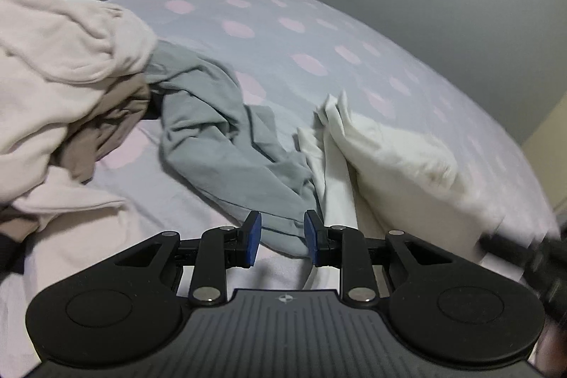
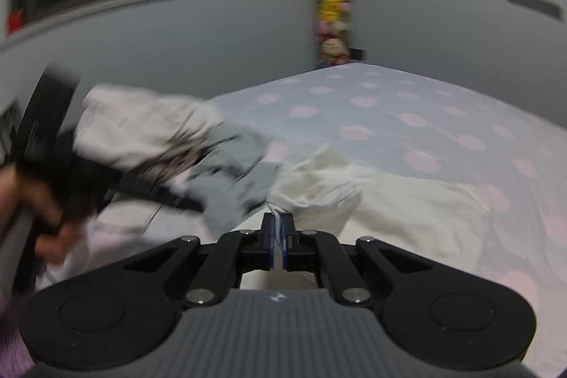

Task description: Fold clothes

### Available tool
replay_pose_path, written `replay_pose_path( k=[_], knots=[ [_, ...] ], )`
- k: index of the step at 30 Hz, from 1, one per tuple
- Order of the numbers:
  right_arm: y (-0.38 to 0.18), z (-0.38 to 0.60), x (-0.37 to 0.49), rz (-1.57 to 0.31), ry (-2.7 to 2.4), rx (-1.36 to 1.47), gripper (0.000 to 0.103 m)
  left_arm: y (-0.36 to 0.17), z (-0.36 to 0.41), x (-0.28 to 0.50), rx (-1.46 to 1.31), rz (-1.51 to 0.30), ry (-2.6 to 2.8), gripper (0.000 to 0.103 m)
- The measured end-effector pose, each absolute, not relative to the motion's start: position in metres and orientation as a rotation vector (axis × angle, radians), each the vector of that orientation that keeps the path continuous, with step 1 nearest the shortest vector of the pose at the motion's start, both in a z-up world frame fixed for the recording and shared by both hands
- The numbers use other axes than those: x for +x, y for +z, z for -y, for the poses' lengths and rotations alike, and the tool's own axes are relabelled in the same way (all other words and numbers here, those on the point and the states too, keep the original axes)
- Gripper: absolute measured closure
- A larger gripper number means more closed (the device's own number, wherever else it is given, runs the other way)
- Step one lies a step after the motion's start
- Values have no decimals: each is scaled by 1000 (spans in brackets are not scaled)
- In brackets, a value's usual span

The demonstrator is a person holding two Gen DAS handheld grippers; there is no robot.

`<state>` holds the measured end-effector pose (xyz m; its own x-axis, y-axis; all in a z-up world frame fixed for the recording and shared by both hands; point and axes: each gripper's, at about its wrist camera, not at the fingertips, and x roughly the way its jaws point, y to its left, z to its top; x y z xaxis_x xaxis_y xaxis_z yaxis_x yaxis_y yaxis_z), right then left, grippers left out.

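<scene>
A bed (image 1: 319, 34) with a pink-spotted sheet carries a pale pile of clothes (image 1: 60, 66), a grey garment (image 1: 219, 137) and a white garment (image 2: 389, 201). The right gripper (image 2: 280, 243) fingers are clenched on the white garment's edge; the left gripper (image 1: 281, 241) fingers are spread, straddling the grey garment's end

— What have you got hold of?

— My right gripper (image 2: 280, 241) has its fingers (image 2: 268, 243) pinched on an edge of the white garment (image 2: 389, 201), which spreads ahead and to the right over the spotted bed (image 2: 425, 130).

— And on the left?

— A grey garment (image 2: 234, 179) lies beside the white one, a pale heap (image 2: 141, 130) behind it. My left gripper (image 2: 63, 172), blurred, crosses in front.
</scene>
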<state>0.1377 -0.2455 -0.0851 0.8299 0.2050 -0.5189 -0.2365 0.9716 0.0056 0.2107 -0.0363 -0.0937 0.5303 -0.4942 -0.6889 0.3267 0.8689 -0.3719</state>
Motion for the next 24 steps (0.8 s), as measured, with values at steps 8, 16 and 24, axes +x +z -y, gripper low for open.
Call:
replay_pose_path(
  k=[8, 16, 24],
  knots=[
    [-123, 191, 133, -613, 303, -207, 98, -86, 42, 196, -204, -813, -635, 80],
    [-127, 215, 100, -677, 229, -266, 94, -94, 82, 175, -16, -807, -824, 76],
    [-151, 259, 56, -795, 91, -279, 69, -119, 108, 168, 179, -883, -786, 82]
  ],
)
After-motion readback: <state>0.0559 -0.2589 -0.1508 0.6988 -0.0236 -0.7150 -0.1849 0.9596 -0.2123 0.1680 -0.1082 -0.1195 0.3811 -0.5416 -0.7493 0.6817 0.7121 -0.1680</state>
